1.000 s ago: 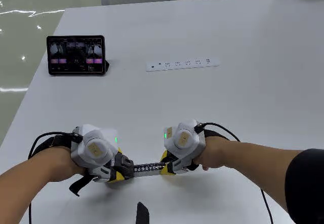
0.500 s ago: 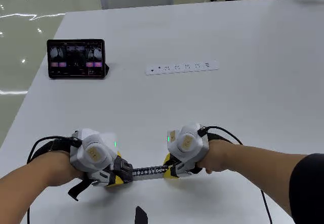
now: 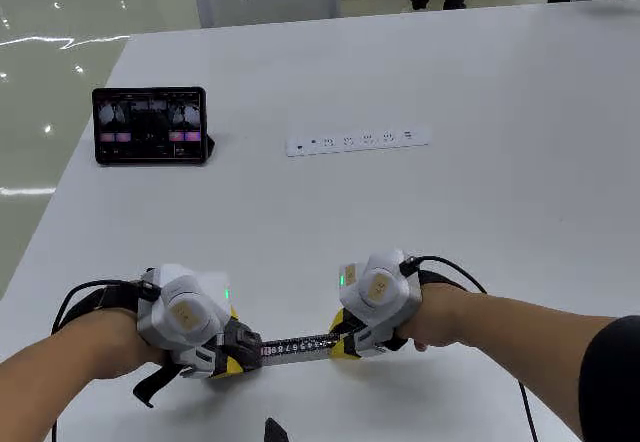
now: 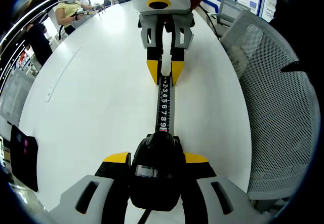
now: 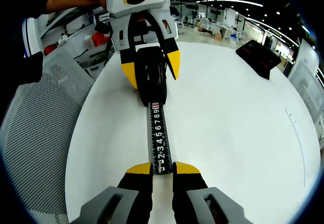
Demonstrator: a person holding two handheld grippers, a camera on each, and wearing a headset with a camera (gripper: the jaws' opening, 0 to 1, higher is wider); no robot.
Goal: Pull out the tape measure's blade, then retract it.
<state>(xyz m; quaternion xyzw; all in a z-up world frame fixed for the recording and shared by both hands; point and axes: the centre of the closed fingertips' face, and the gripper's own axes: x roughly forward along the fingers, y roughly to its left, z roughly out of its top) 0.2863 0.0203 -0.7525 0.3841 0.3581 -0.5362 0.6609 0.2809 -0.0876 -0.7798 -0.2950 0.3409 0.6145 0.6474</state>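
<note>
We see the black tape measure [image 4: 156,168] near the white table's [image 3: 450,212] near edge, clamped in the left gripper [image 4: 157,157], which hides its sides. The right gripper [image 5: 163,169] pinches the drawn-out blade [image 5: 158,133], covering its tip. Farther off lie a tablet [image 3: 150,124] and a power strip [image 3: 358,141].

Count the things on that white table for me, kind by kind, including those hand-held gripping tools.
Tape measure: 1
Grippers: 2, the left gripper and the right gripper
Tablet: 1
Power strip: 1
Total: 5
</note>
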